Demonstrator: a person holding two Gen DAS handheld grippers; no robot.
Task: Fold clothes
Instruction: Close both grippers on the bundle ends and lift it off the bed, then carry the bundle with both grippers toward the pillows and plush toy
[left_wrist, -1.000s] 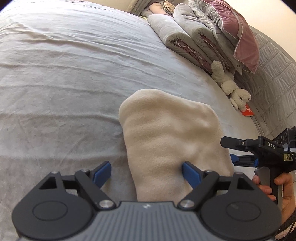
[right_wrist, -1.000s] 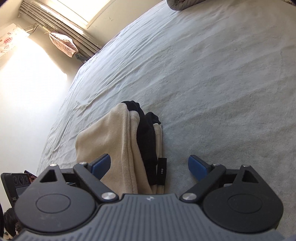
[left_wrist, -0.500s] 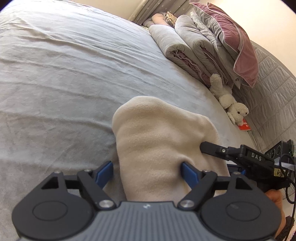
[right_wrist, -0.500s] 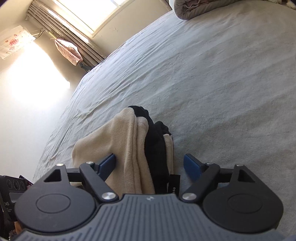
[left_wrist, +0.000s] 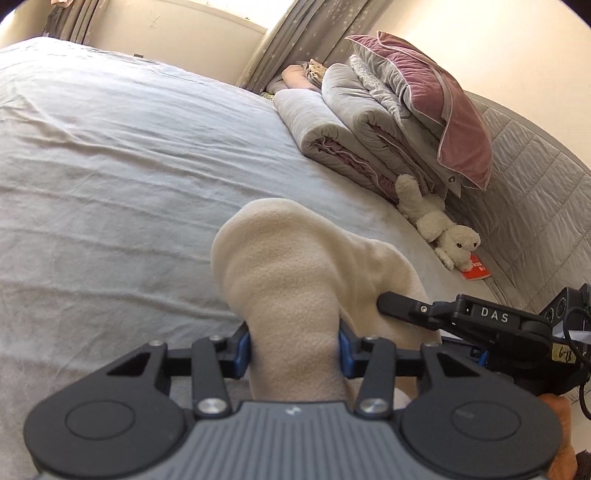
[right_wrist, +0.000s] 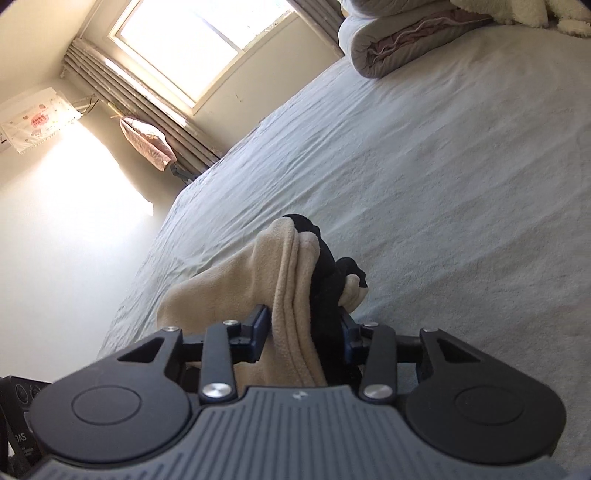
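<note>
Item: cream fleece garment (left_wrist: 295, 280), black-trimmed, on the bed (left_wrist: 110, 184), pinched at our near edge by left gripper (left_wrist: 294, 349) and right gripper (right_wrist: 303, 334), jaws closed onto cloth, its long axis running away from both jaws equally.

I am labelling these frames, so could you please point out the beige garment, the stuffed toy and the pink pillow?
beige garment (left_wrist: 295, 266): left wrist view, on its bunched upper fold.
stuffed toy (left_wrist: 439, 225): left wrist view, on its body.
pink pillow (left_wrist: 443, 107): left wrist view, on its velvet face.
</note>
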